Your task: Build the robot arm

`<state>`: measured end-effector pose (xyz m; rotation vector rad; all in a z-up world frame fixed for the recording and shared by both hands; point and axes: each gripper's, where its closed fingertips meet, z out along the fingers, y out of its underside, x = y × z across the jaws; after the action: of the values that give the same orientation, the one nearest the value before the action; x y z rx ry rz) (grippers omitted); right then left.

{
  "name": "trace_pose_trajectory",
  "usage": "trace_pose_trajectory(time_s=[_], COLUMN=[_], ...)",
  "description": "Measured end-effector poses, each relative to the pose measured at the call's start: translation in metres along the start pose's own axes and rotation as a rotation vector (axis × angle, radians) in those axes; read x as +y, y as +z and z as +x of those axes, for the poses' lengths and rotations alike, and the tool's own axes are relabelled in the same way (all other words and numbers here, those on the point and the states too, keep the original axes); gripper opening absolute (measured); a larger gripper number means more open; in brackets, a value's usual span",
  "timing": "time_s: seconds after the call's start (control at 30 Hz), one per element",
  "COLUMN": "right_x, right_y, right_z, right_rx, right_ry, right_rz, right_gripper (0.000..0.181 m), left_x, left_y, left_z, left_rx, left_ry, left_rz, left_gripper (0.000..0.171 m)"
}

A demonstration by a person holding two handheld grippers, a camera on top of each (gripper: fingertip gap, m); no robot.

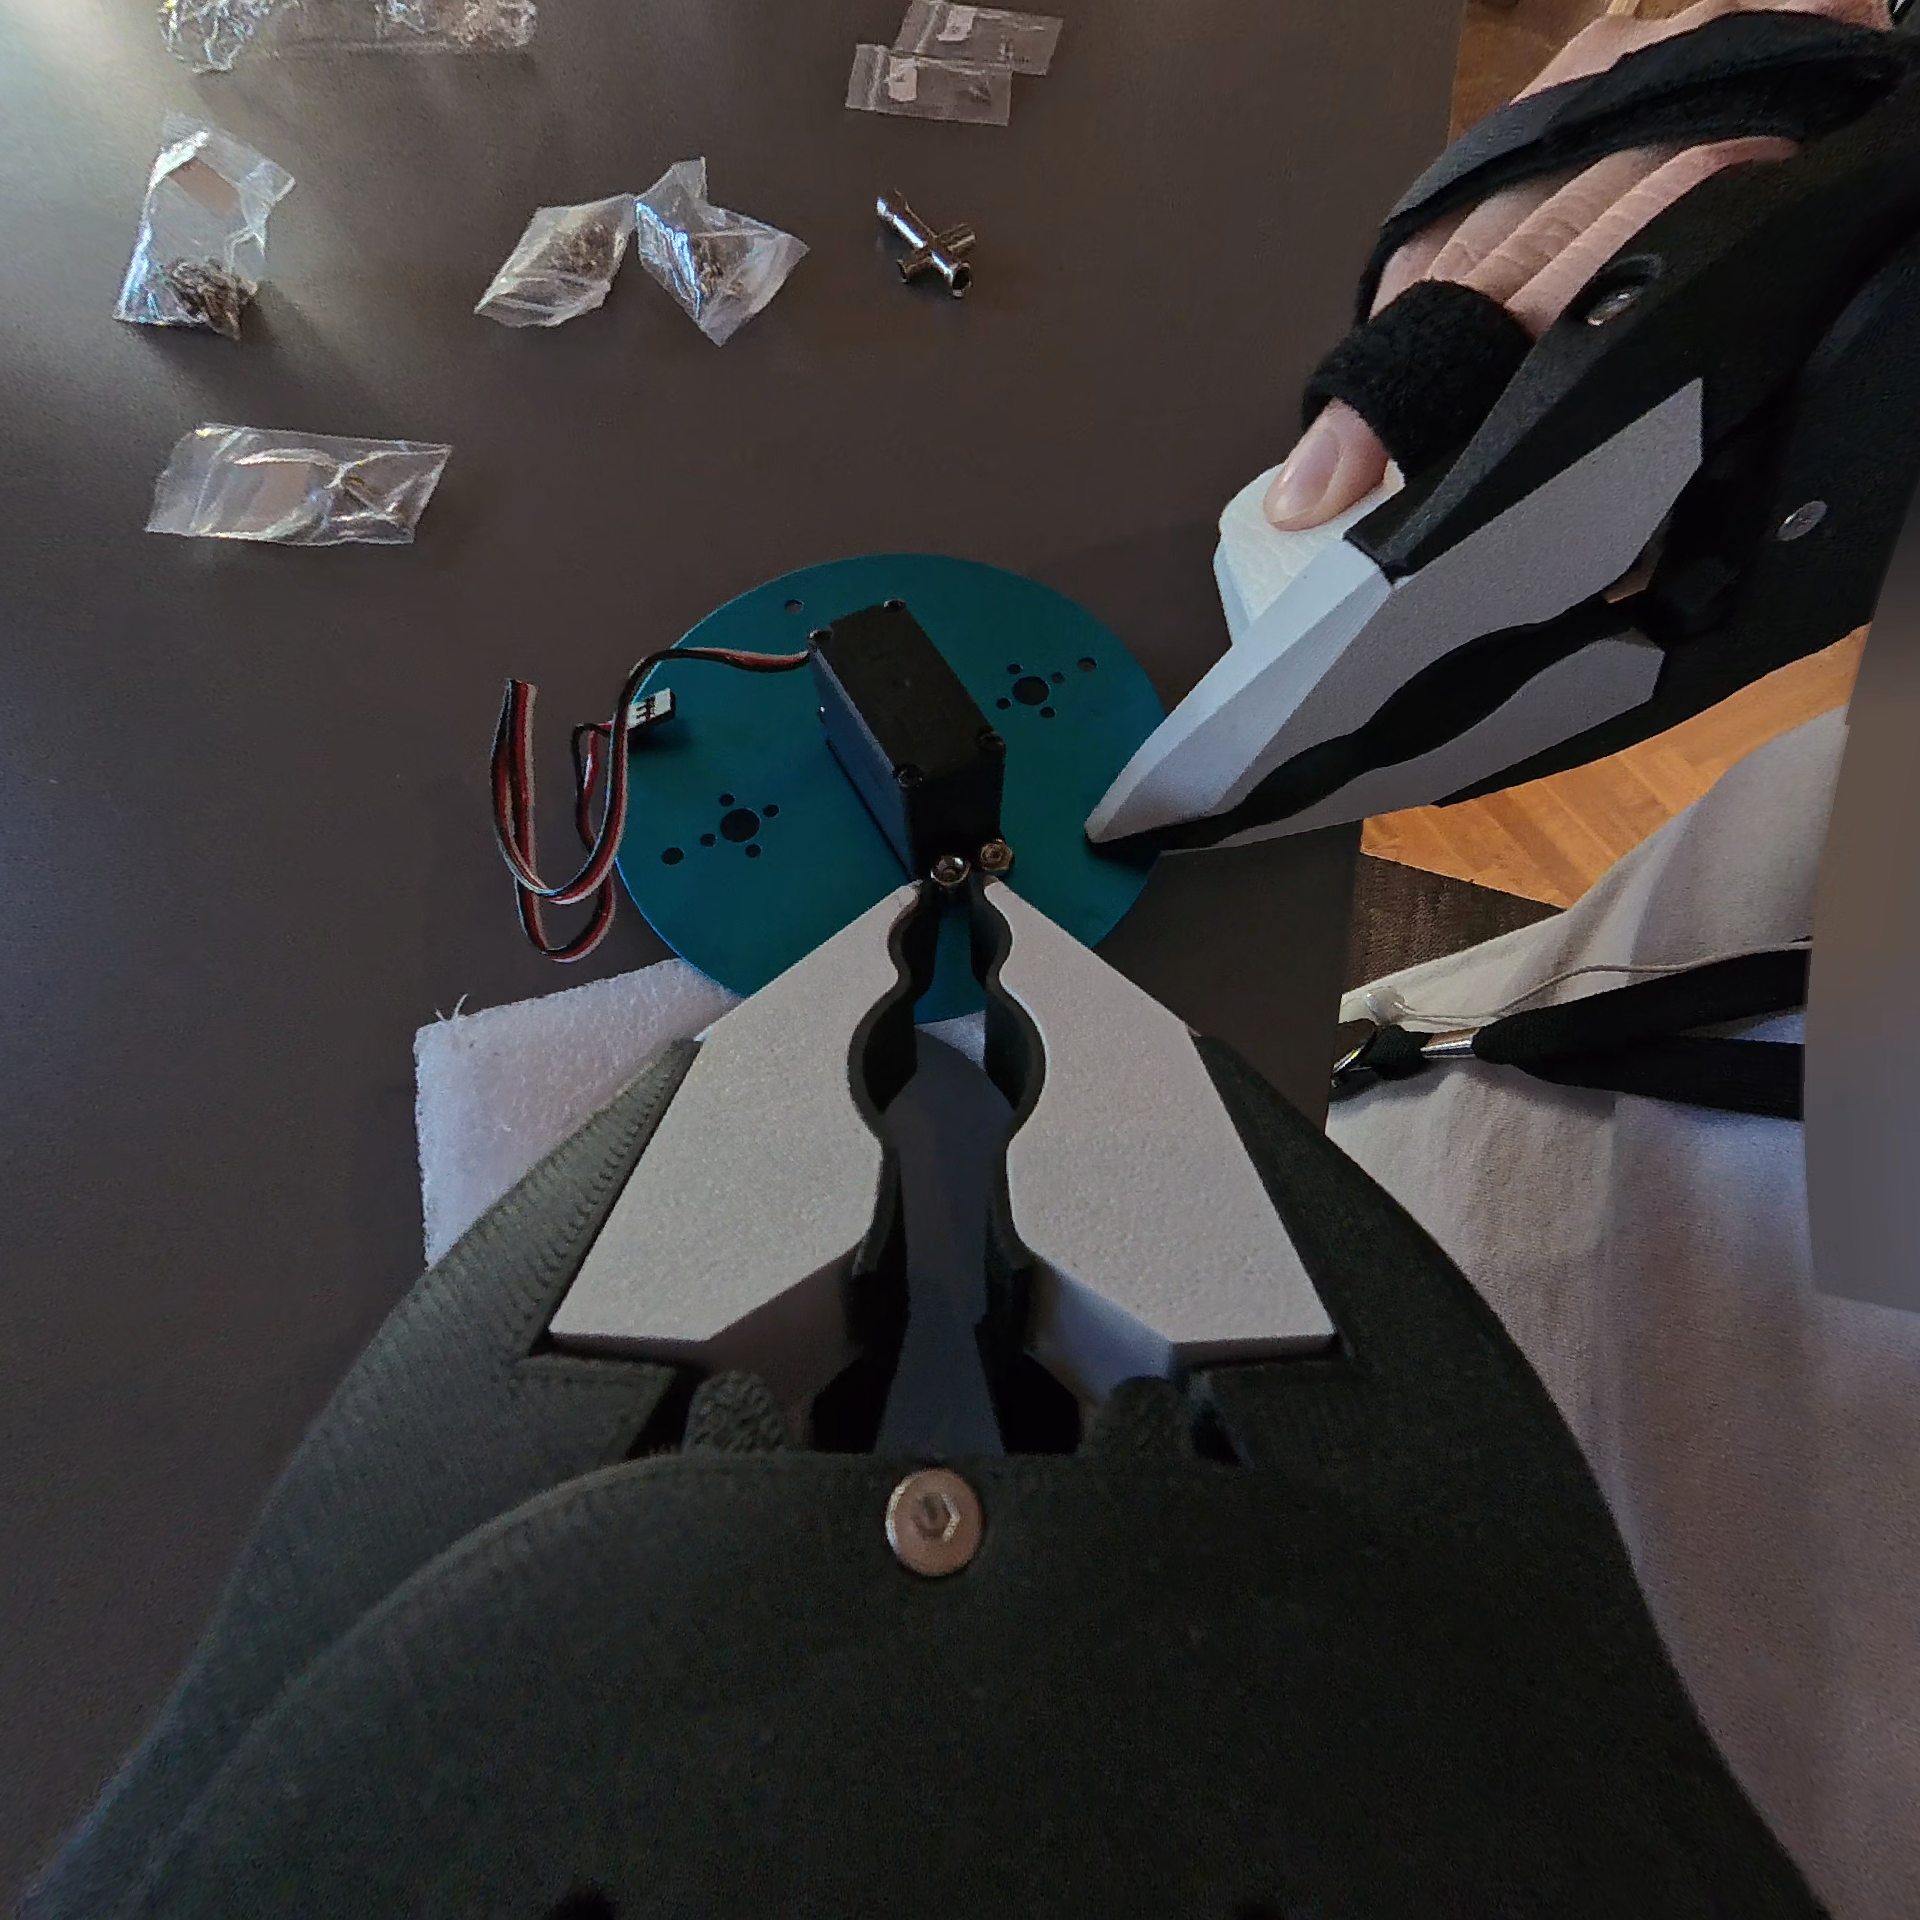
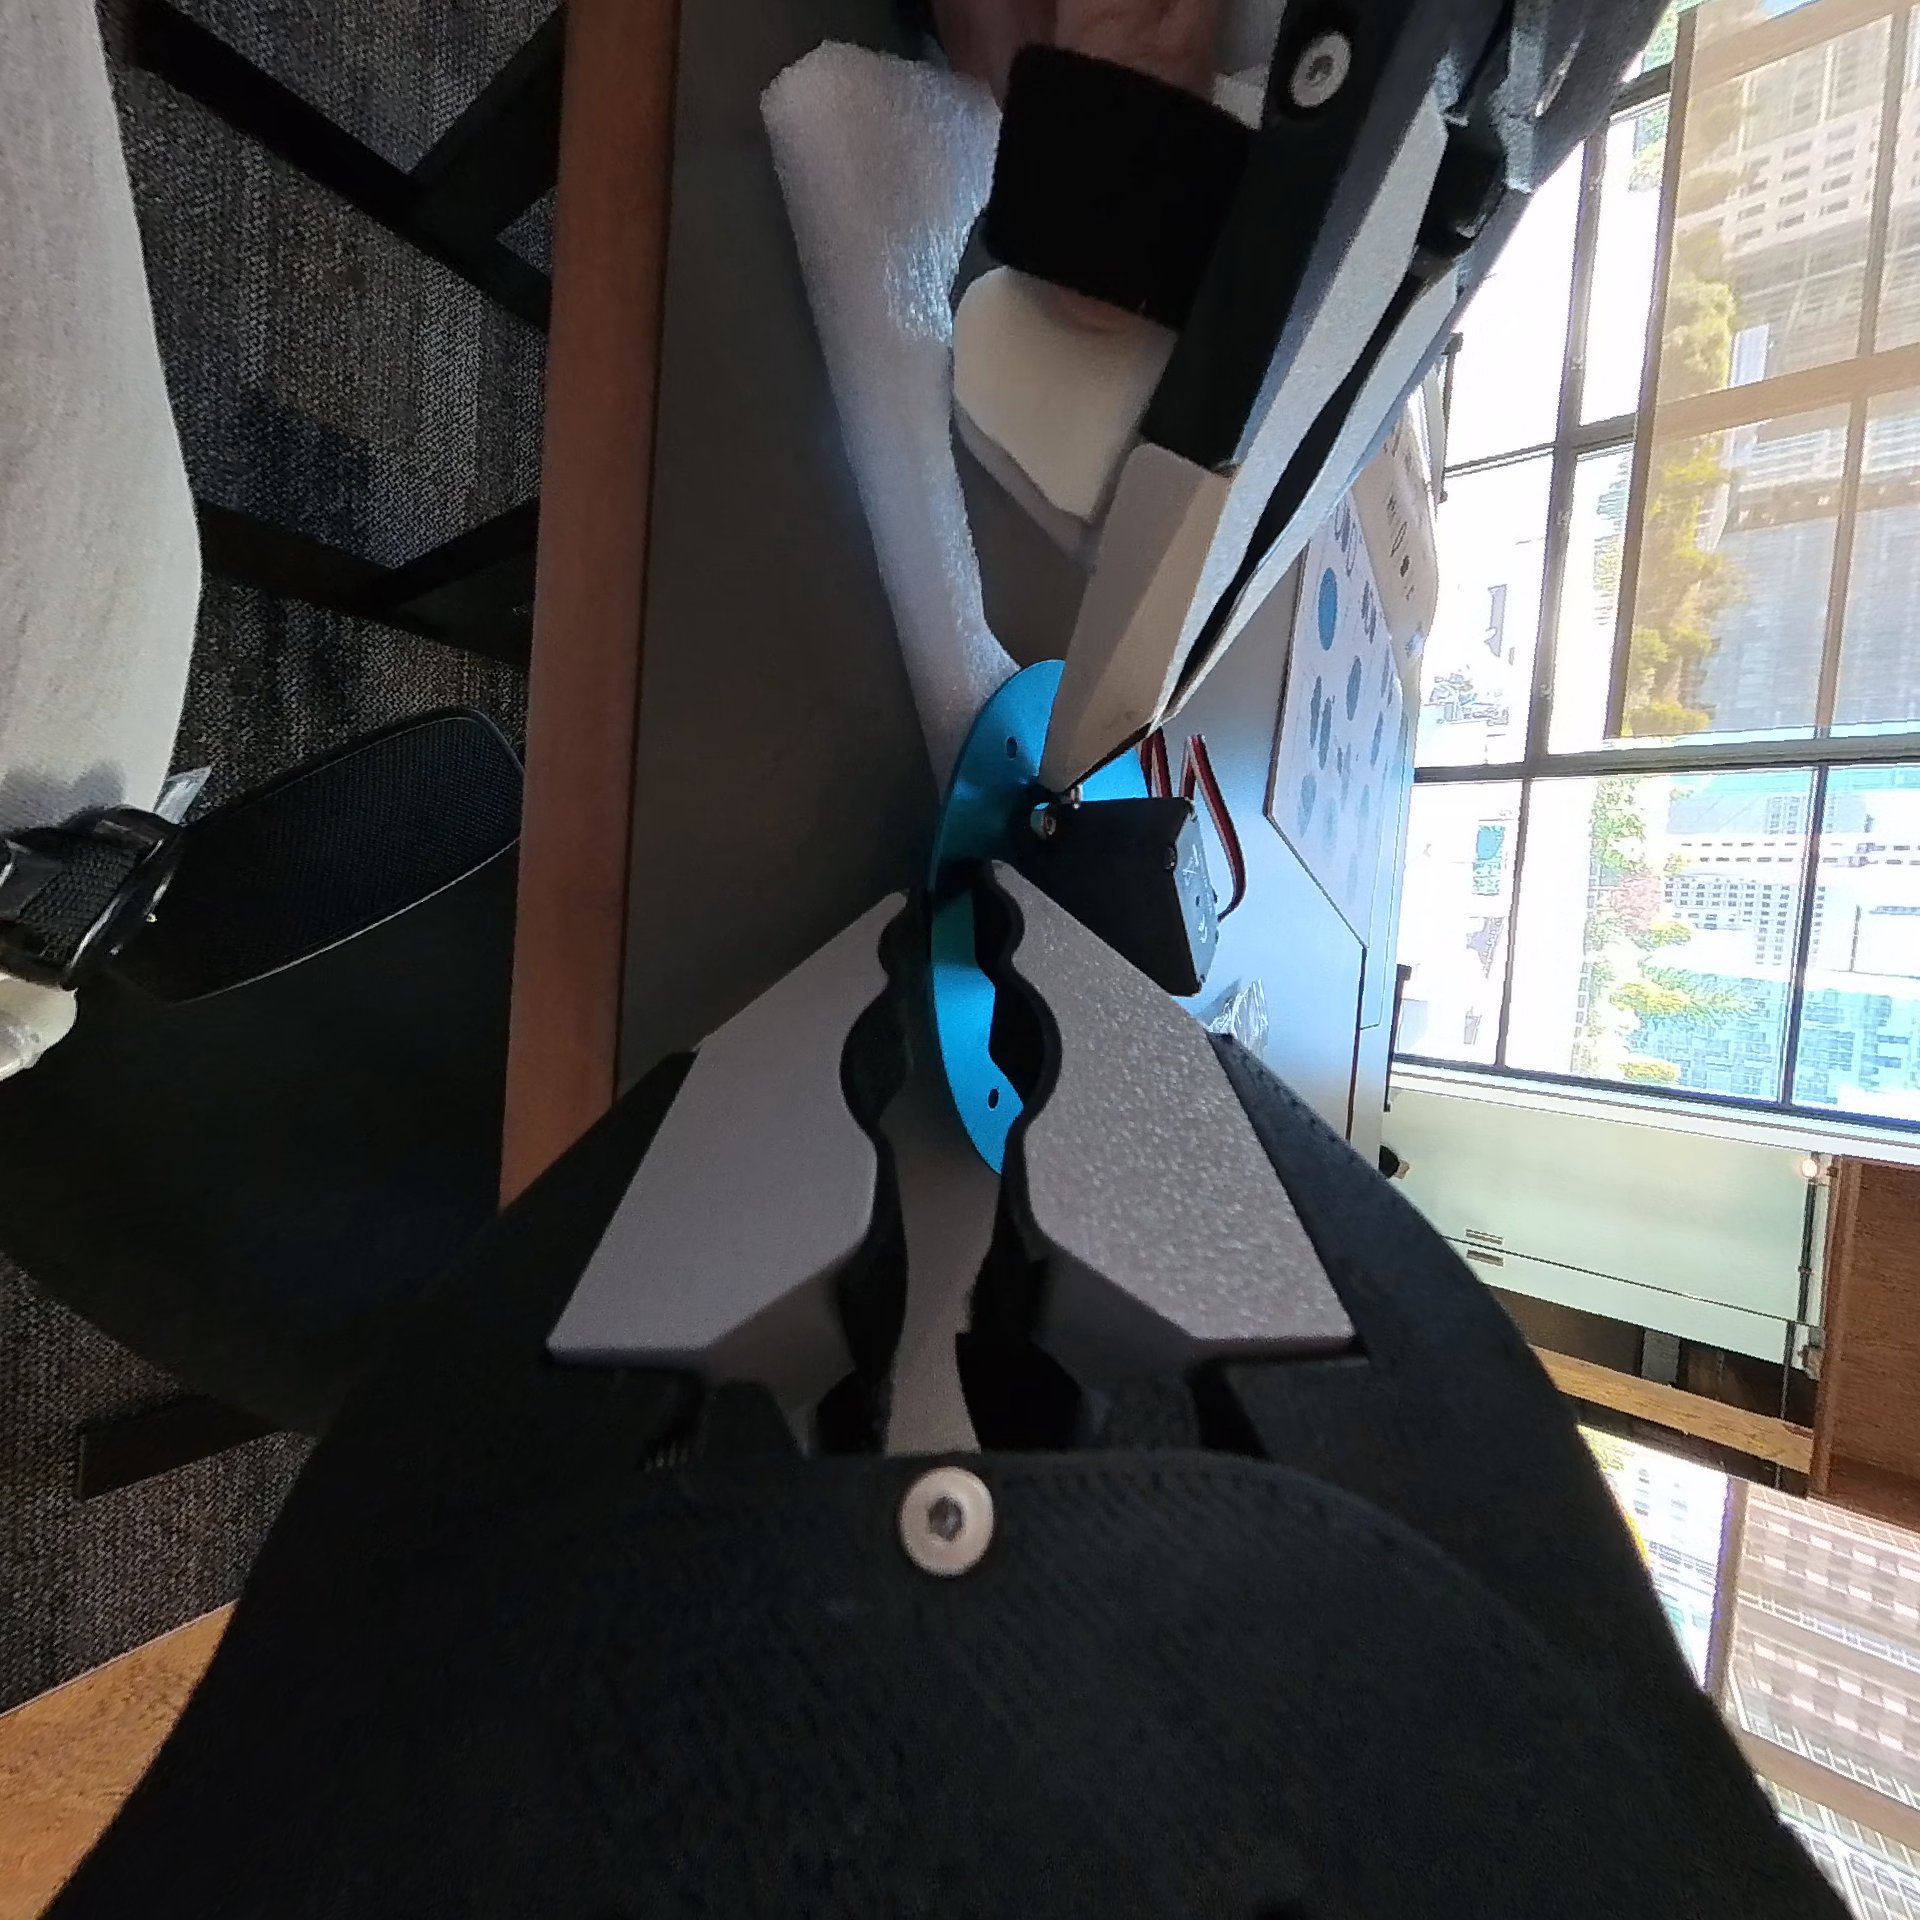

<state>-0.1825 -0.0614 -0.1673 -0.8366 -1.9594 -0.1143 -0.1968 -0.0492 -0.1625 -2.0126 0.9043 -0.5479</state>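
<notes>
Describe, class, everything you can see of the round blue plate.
The round blue plate looks like thin anodised metal, drilled with clusters of small holes. It lies flat on the dark table, its near edge over white foam. A black servo block stands on it. The right gripper clamps its rim.

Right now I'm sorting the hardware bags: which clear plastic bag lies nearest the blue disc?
The flat clear bag left of the blue disc; the other bags lie farther up the table.

Daylight floods from overexposed windows (image 2: 1683,582); both sharp wide-angle views bend at their edges.
</notes>
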Motion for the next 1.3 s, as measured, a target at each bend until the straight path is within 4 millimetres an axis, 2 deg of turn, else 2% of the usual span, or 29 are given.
trace_pose_trajectory(time_s=[0.3, 0.5, 1.3], right_x=[-0.0001, 0.0001, 0.0002], right_y=[0.0001, 0.0, -0.0002], right_z=[0.0, 0.0001, 0.0001], right_rx=[0.001, 0.002, 0.002], right_ry=[0.0, 0.0, 0.002], right_rz=[0.001, 0.002, -0.001], right_gripper=[0.008, 0.008, 0.007], left_x=[0.0011, -0.001, 0.0001], left_y=[0.0001, -0.0014, -0.004], left_z=[-0.0002, -0.0016, -0.0068], left_rx=[0.0, 0.009, 0.006], left_ry=[-0.012, -0.053, -0.089], left_rz=[-0.006, 0.011, 0.018], left_gripper=[0.006, 0.014, 0.013])
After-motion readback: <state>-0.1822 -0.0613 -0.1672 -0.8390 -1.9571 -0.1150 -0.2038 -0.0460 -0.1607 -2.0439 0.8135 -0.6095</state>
